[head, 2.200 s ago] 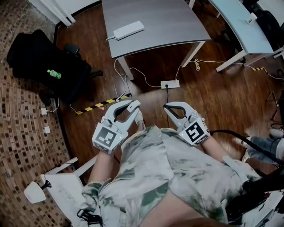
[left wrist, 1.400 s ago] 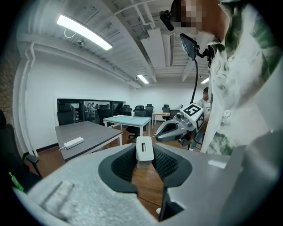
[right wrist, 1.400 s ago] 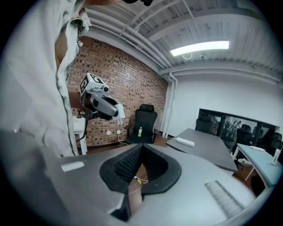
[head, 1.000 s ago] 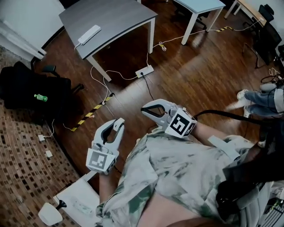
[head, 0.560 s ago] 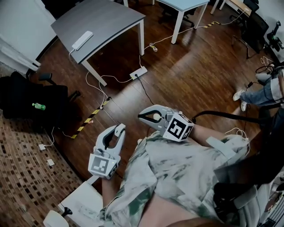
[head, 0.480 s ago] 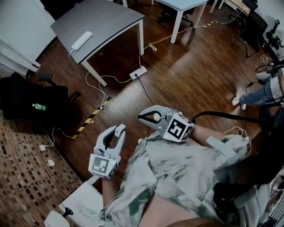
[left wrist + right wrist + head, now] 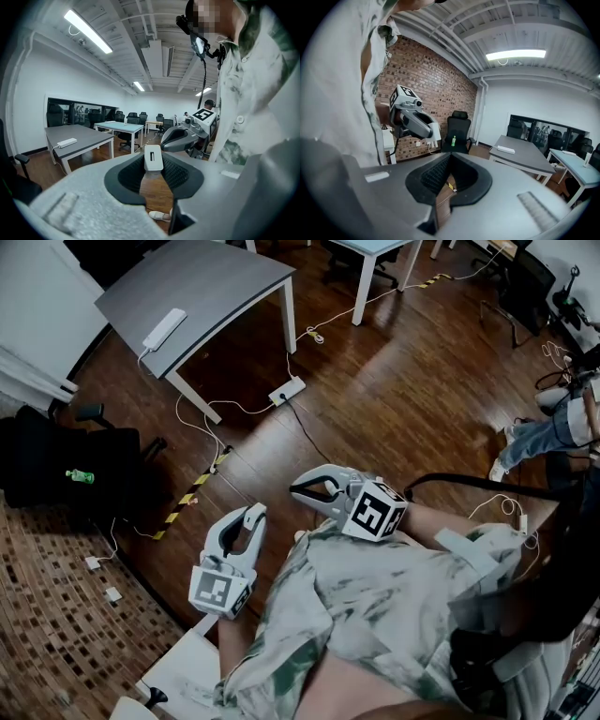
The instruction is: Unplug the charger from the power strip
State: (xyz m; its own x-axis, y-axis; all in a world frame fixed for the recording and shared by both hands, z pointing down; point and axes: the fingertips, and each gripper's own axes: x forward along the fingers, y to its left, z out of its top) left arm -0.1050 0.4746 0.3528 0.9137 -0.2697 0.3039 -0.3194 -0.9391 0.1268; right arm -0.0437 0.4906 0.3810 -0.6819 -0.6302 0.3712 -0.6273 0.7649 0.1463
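Observation:
A white power strip (image 7: 161,327) lies on the grey table (image 7: 220,277) at the upper left of the head view, far from both grippers; it also shows as the power strip (image 7: 66,142) and the power strip (image 7: 505,150). A second white strip (image 7: 287,390) with a dark cable lies on the floor. My left gripper (image 7: 253,512) is held in front of the person's body, shut on a small white charger-like block (image 7: 153,158) with a slot in its face. My right gripper (image 7: 298,491) points left beside it, shut with nothing in it; its own view shows the jaws meeting (image 7: 449,157).
A black office chair (image 7: 66,460) with a green bottle (image 7: 80,476) stands at the left by the brick wall. Yellow-black tape (image 7: 192,493) and white cables cross the wood floor. A light table (image 7: 375,249) stands at the top and another person's leg (image 7: 544,432) is at the right.
The view has swung, so the grey table sits further to the upper left. The right gripper has turned to point left and the left has dropped lower. Both grips look unchanged.

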